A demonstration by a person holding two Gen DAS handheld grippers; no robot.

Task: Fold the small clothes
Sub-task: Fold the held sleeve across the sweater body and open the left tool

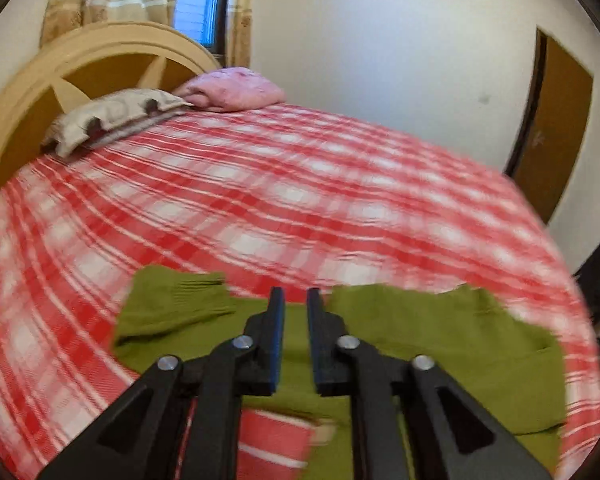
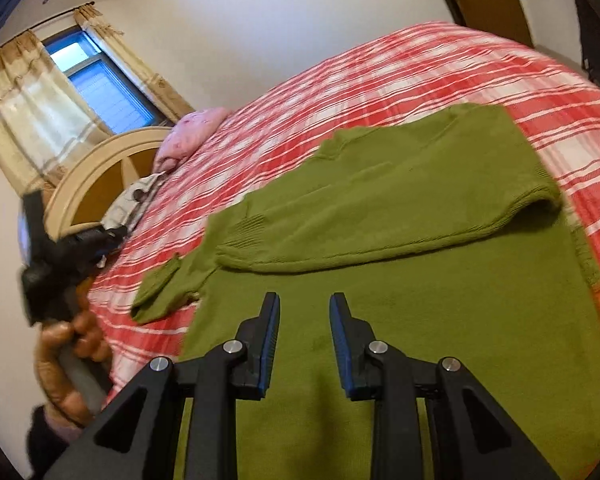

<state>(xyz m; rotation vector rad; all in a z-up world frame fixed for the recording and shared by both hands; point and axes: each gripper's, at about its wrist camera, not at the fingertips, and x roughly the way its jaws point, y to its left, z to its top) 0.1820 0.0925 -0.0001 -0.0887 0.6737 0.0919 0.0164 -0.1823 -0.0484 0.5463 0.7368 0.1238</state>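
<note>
sweater (image 2: 400, 240) on bed (image 2: 380, 80) | pillows (image 1: 112, 116) at headboard (image 1: 28, 112)

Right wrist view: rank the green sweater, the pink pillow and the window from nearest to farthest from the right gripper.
1. green sweater: directly beneath and ahead of the right gripper, spread on the checked bedspread.
2. pink pillow: at the head of the bed, far left.
3. window: on the wall behind the headboard, farthest.

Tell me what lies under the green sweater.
The green sweater lies flat on the red-and-white plaid bedspread, one sleeve folded across its body. Whatever the bedspread covers beneath it cannot be seen.
</note>
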